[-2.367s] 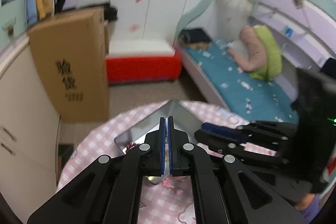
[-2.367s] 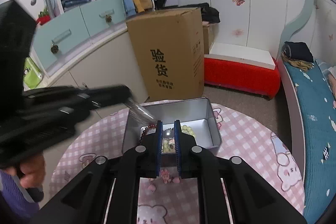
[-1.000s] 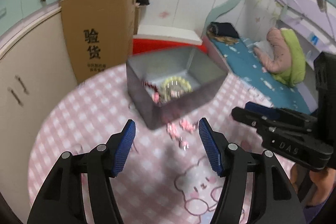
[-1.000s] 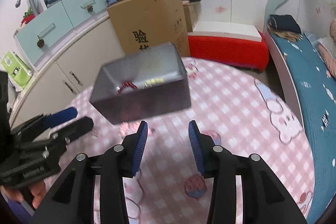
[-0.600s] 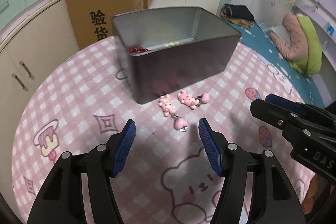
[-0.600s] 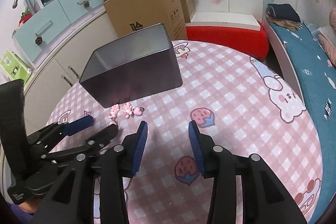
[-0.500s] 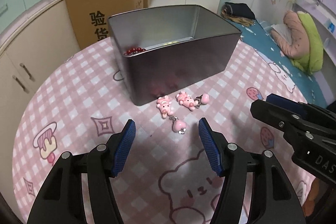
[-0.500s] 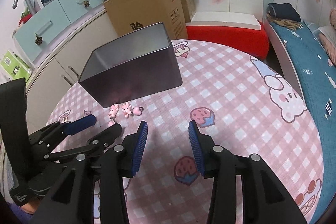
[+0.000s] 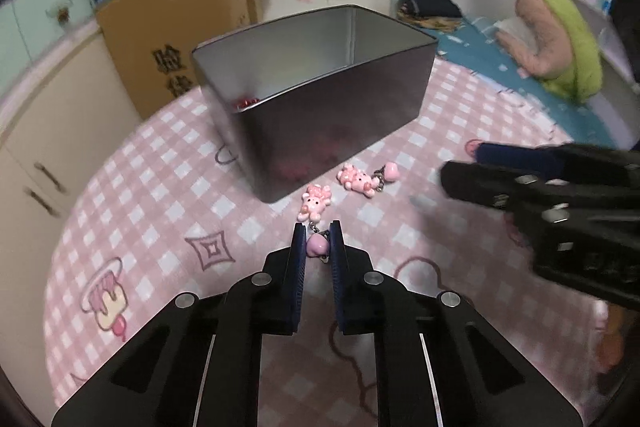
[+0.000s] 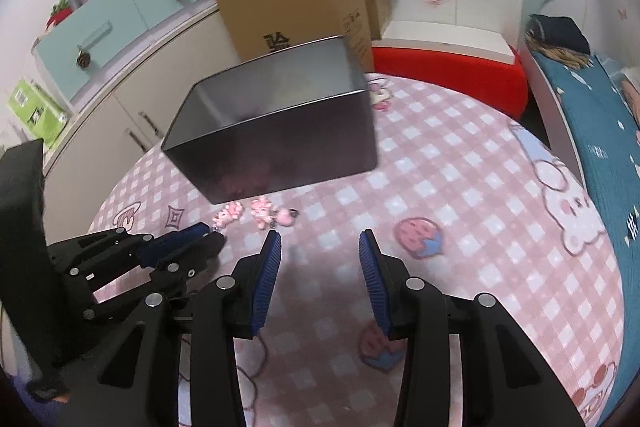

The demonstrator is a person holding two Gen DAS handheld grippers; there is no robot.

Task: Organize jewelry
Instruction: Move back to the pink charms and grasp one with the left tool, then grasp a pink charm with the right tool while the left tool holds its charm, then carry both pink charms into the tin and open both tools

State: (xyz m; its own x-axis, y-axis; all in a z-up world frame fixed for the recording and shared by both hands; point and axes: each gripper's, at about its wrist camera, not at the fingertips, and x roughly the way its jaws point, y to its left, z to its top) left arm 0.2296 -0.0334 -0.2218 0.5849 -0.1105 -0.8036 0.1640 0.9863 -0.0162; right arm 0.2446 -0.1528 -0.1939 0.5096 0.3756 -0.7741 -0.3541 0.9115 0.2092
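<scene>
Two pink charm earrings lie on our pink checked tablecloth (image 9: 120, 187), just in front of the near wall of the grey metal tin (image 9: 332, 123), which sits at the centre of the left wrist view. We see the nearer earring as a pink bear charm (image 9: 314, 202) with a short chain running down to a pink heart charm (image 9: 318, 245). That heart sits between the blue pads of our left gripper (image 9: 317, 245), low in the middle of the frame. The jaws are closing on it, and the pads look to be touching its two sides. The second earring (image 9: 360, 179) lies to the upper right of the first, its own small heart (image 9: 391, 171) just beside it, close to the tin's corner.

Inside the tin we can make out only a glimpse of red beads (image 9: 246, 103) against the left inner wall; the rest of its floor is hidden by the front wall.

Our right gripper (image 10: 320, 247) hangs over bare cloth at the bottom centre of its own view, jaws parted with nothing between them. In that view the tin (image 10: 280, 147) stands above the middle, the second earring (image 10: 276, 214) lies just below it, and the left gripper (image 10: 208, 237) reaches in from the lower left with its tips at the first earring. In the left wrist view the right gripper (image 9: 460, 175) enters from the right edge, apart from the charms.

A cardboard box (image 10: 296, 15) stands behind the table.
</scene>
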